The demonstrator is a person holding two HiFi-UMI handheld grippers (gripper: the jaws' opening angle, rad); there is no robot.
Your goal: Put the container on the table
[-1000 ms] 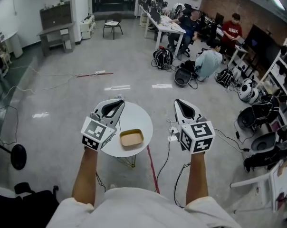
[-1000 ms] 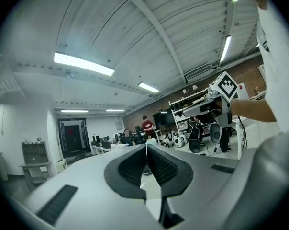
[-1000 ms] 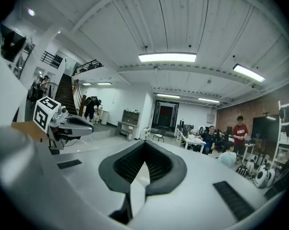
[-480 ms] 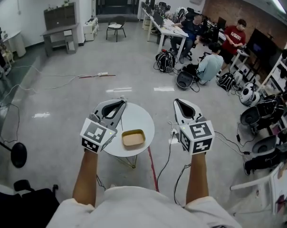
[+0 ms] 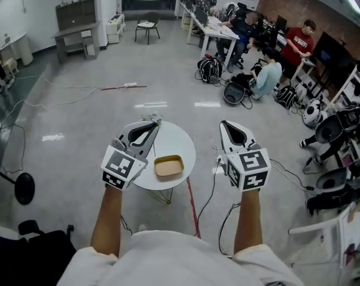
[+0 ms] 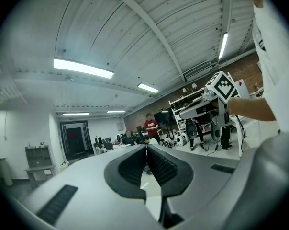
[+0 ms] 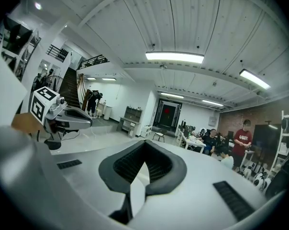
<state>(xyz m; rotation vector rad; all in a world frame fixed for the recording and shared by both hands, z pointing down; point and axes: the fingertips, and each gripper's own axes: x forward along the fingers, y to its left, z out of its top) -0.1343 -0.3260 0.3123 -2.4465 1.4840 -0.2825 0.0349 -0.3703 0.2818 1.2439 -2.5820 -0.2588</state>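
Big open workshop with a polished grey concrete floor (image 5: pixel 78 118) and people at the long white desks (image 5: pixel 213 31) at the far end. Right below the camera stands a small round white table (image 5: pixel 177 139). The shallow tan rectangular container (image 5: pixel 168 167) already sits flat on it, towards the near edge and apart from both claws. The left claw (image 5: pixel 151 124) hangs over the left part of the tabletop, up above it as far as I can tell, and the left gripper view shows its dark ribbed pads pressed together with nothing between them, just room and ceiling beyond. Same story for the right claw (image 5: pixel 223 124) – closed and empty, held out past the right edge of the table over bare floor. So my read is that the placing step is basically done: container down and level, nobody gripping it. What's left looks like nothing more than keeping both claws clear of the table so nothing gets bumped. If the container did need shifting, say more to the middle, the left claw is the nearer one – it would have to open up first and drop down to the rim, since shut as it is it can't take hold of anything.
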